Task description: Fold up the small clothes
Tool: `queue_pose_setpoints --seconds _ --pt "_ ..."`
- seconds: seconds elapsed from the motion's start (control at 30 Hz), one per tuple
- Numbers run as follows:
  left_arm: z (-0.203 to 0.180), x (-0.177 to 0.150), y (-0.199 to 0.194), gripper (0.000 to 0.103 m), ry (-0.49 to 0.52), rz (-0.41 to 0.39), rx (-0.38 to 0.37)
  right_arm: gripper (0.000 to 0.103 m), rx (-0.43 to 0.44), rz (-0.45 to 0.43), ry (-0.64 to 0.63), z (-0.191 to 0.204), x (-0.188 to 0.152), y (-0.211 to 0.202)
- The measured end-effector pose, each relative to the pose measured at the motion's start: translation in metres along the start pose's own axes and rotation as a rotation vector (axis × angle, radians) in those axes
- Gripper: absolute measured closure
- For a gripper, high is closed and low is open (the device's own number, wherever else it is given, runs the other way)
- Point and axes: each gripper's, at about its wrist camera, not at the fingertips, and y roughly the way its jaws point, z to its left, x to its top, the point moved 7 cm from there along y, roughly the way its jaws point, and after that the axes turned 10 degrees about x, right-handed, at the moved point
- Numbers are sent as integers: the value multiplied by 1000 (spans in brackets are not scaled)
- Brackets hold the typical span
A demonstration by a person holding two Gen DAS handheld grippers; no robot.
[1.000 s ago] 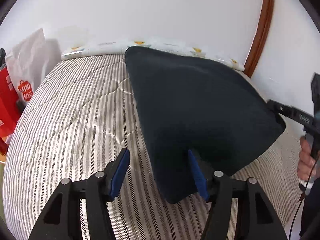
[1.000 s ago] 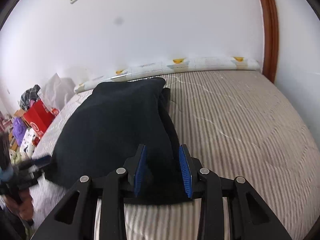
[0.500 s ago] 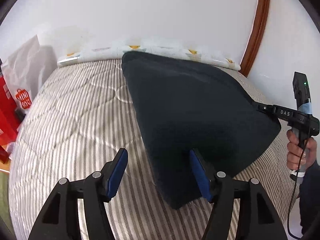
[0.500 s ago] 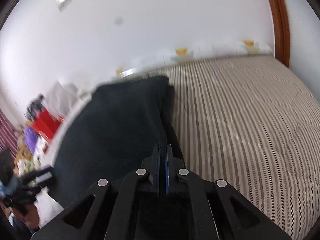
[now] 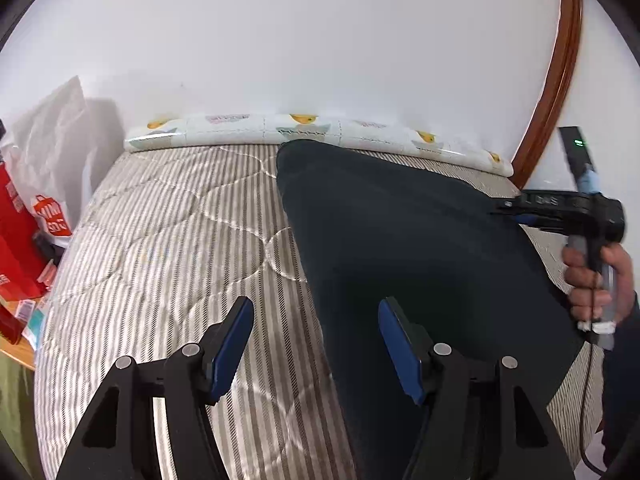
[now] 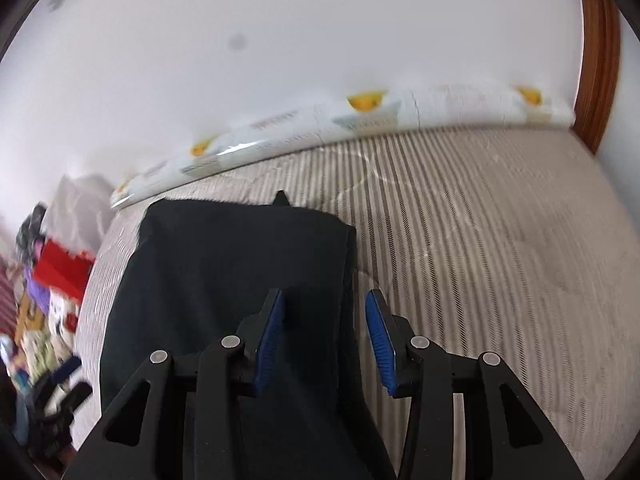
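Observation:
A dark navy garment (image 5: 400, 248) lies spread flat on the striped bed (image 5: 180, 240); it also shows in the right wrist view (image 6: 232, 272). My left gripper (image 5: 316, 340) is open, its jaws straddling the garment's left edge near the near corner. My right gripper (image 6: 324, 332) is open over the garment's right edge, holding nothing. The right gripper also shows in the left wrist view (image 5: 508, 210), held by a hand at the garment's far right edge.
A patterned bolster (image 5: 304, 130) lies along the white wall at the bed's far end. A white bag (image 5: 56, 152) and red boxes (image 5: 16, 248) stand left of the bed. A wooden door frame (image 5: 556, 76) rises at right.
My right gripper was shut on the garment's edge half a second ago and has opened and let it go. The garment, lifted before, now lies flatter on the bed.

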Motion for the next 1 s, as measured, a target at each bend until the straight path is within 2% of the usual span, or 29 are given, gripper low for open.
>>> queue_pose_setpoints --seconds 0.1,0.13,0.17,0.2,0.3,0.33,0.43,0.5,0.6,0.67,0.83,1.0 --pt "-7 -4 15 40 16 20 -24 61 40 30 62 -7 9 24" --pt "-8 -4 17 40 24 19 -20 65 58 32 79 -7 12 29" --pt "-10 -5 21 39 35 18 -13 82 81 34 94 -6 16 34" --pt "-11 -5 24 39 40 18 -7 88 109 29 96 -3 21 37" --pt "-12 -5 25 39 36 18 -14 92 176 -78 -15 17 40 19" --pt "-12 -5 25 39 34 18 -17 92 171 -119 -53 20 43 11" --pt "-13 -5 25 40 35 23 -10 93 80 -70 -69 10 38 26" --pt "-12 -6 23 40 31 25 -5 89 57 -23 -48 2 32 35" --pt "-10 -12 15 40 16 29 -21 74 43 -77 -48 -1 23 1" --pt "-9 -16 10 40 13 28 -25 56 29 -90 -71 -1 10 -22" --pt "-7 -31 -9 40 -11 30 -55 55 43 -72 -61 -14 -44 -59" --pt "-11 -53 -24 40 0 47 -79 55 145 -73 28 -26 -90 -71"
